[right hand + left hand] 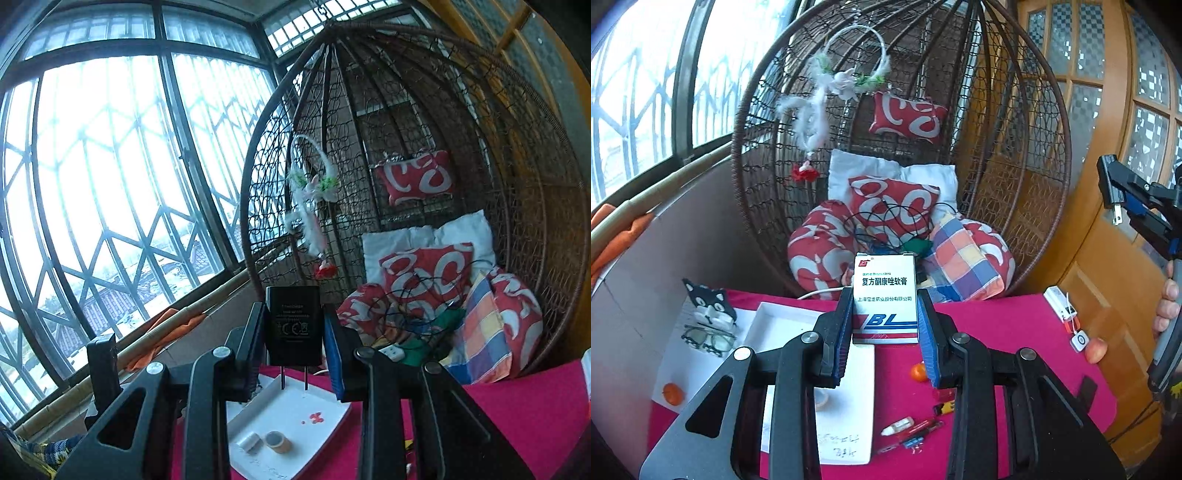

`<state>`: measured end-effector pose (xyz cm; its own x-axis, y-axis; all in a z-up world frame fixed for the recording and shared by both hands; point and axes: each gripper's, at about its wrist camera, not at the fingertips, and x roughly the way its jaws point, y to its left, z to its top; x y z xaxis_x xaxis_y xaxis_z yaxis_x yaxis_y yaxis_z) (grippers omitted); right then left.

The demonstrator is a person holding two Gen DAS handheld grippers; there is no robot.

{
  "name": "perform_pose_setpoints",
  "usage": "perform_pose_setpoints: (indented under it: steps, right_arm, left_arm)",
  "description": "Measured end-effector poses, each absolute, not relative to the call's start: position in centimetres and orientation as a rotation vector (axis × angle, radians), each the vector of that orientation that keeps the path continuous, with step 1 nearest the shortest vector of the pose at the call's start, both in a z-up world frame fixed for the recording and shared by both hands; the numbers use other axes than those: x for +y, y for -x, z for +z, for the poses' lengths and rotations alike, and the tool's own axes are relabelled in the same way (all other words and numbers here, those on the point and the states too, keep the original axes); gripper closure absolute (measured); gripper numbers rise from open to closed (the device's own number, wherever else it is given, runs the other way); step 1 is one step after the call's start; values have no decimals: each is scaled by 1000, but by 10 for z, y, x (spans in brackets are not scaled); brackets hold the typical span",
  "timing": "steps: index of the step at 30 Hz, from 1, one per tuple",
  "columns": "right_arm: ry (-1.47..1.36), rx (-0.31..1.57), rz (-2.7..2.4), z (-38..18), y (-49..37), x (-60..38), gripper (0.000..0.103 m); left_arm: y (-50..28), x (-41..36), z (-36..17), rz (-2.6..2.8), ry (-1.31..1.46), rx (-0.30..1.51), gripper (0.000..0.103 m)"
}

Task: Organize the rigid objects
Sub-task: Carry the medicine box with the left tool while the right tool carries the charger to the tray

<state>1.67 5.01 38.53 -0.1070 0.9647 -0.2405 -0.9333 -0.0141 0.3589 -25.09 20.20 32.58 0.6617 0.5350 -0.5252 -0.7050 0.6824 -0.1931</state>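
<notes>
My left gripper (885,325) is shut on a white medicine box (885,295) with blue and red print, held upright above the magenta table. A white tray (783,321) lies under and left of it. In the right wrist view, my right gripper (294,339) is shut on a black plug charger (294,325), prongs pointing down, raised over the white tray (295,417) that holds a tape roll (277,441) and a small white cylinder (249,441). From the left wrist view the right gripper (1123,206) with the charger (1110,184) shows at the right edge, high up.
On the magenta cloth (997,325) lie an orange fruit (919,372), a small white bottle (897,425), red pens and clips. Glasses (709,338) and a cat-shaped holder (709,302) stand at left. A wicker hanging chair (1015,147) with cushions stands behind; windows at left.
</notes>
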Motion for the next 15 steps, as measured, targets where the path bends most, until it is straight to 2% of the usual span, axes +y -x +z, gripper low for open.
perform_pose_setpoints:
  steps: [15]
  right_arm:
    - [-52, 576, 1645, 370, 23, 81, 74]
  left_arm:
    - [294, 225, 317, 765, 432, 457, 71]
